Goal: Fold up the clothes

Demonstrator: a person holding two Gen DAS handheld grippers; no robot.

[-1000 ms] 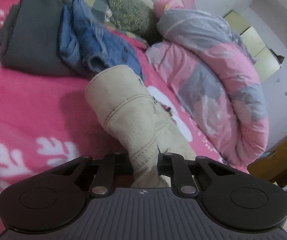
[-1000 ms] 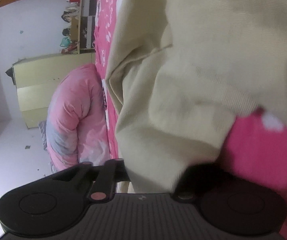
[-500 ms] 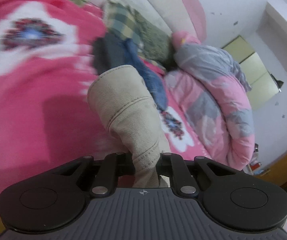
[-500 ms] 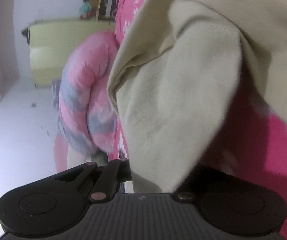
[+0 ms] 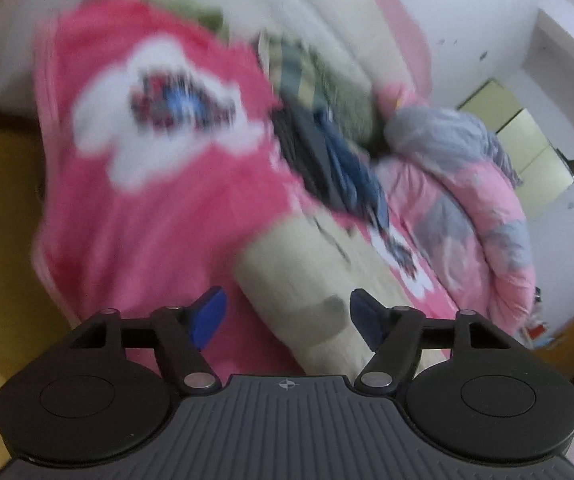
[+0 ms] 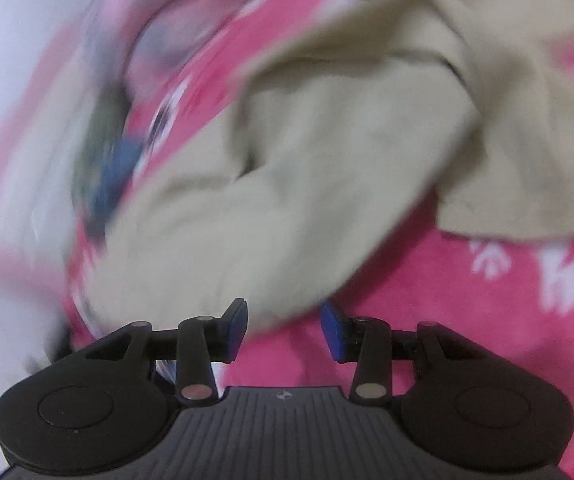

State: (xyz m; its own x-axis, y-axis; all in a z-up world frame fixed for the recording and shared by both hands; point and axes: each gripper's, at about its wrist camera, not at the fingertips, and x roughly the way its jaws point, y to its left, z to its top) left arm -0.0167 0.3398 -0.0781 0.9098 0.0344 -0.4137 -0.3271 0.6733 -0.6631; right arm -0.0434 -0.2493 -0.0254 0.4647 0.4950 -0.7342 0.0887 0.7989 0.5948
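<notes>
Opening jaws astride soft, rumpled beige trousers [image 5: 307, 276] on fleecy pink bedspread [image 5: 159, 216].

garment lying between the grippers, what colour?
Plain beige garment, no pattern. The right wrist view shows it best.

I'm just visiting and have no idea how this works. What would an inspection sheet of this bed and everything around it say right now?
Surface: bed under a pink sheet with white flower prints.
Job's things: beige garment lies rumpled on the sheet; one end shows in the left view.
Clutter: pile of dark and blue clothes, checked and green cloth behind it, rolled pink-grey quilt.
Grippers: left gripper jaws opening, pads off the garment between them; right gripper jaws opening, pads off the garment edge between them.
Cables: nothing seen.
Surroundings: white wall, yellow-green cabinet, wooden bed frame at the edges; both views blurred.
</notes>
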